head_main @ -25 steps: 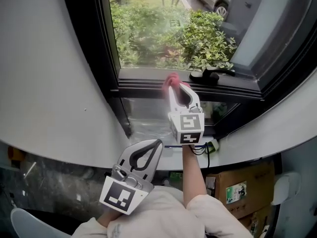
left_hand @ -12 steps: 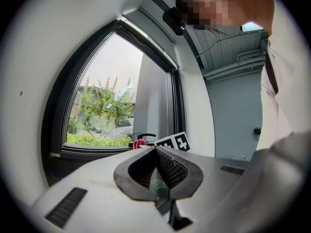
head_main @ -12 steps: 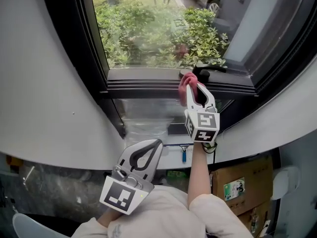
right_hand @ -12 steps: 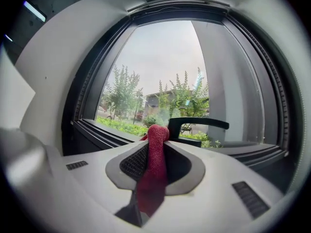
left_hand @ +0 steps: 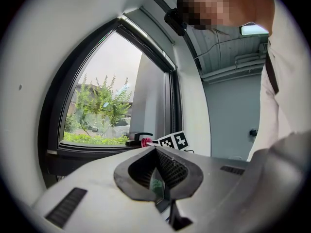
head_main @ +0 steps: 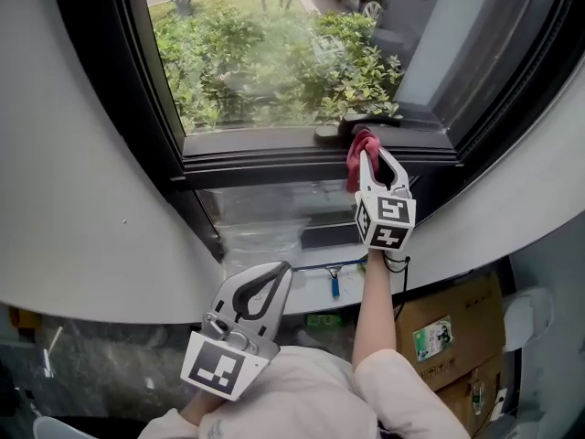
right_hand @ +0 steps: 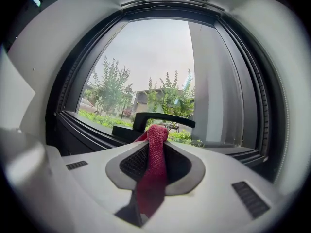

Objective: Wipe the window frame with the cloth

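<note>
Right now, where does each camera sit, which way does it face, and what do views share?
Head view: on the person's head, facing steeply down at the window frame; shows the right forearm, left gripper, right gripper.
Left gripper view: on the left gripper, facing the window; shows its shut jaws, the person's torso.
Right gripper view: on the right gripper, facing the window handle; shows its jaws clamping the red cloth.
Shared: all three show that cloth and handle.

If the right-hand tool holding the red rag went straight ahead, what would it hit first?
Probably the black window handle: the right gripper, shut on the red cloth, points right at it, so the cloth's tip would touch first. How near it is, I can't tell.
</note>
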A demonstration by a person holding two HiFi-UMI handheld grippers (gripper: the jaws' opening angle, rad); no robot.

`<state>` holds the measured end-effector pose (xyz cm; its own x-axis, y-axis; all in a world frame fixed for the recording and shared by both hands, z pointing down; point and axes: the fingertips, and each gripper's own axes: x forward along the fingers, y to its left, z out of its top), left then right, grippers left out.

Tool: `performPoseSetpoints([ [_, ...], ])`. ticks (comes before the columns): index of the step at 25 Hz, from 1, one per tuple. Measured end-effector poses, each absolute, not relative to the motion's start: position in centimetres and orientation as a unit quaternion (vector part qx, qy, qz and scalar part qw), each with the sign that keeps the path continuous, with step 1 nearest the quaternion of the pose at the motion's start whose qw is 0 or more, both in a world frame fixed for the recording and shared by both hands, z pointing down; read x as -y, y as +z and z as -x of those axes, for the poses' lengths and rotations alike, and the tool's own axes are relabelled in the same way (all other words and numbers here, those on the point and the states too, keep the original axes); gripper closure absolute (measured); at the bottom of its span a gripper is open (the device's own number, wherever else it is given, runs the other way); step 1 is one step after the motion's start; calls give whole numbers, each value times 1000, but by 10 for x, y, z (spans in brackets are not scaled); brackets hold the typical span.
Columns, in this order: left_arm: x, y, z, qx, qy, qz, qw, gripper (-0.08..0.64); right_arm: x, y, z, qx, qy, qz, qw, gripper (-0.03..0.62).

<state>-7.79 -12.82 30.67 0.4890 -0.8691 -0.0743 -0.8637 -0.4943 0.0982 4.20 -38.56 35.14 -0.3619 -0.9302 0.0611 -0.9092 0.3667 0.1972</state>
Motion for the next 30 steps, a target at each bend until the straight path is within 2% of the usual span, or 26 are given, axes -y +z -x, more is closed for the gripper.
performPoseSetpoints([
  [7,132,327,66,491,-16,-871,29,552,379,334,-48,826,-71,-556,50,502],
  [12,151,316,41,486,-20,-873,26,552,374,244,-115,792,-135,-595,-30,503],
  [17,167,303,8,473,-33,-880,13,552,394,124,-182,748,-235,-617,-69,503],
  [22,182,291,-10,475,-62,-878,22,552,412,30,-226,695,-306,-646,-74,502],
  [30,195,291,-10,471,-62,-880,26,552,428,-61,-267,629,-352,-688,-84,503],
])
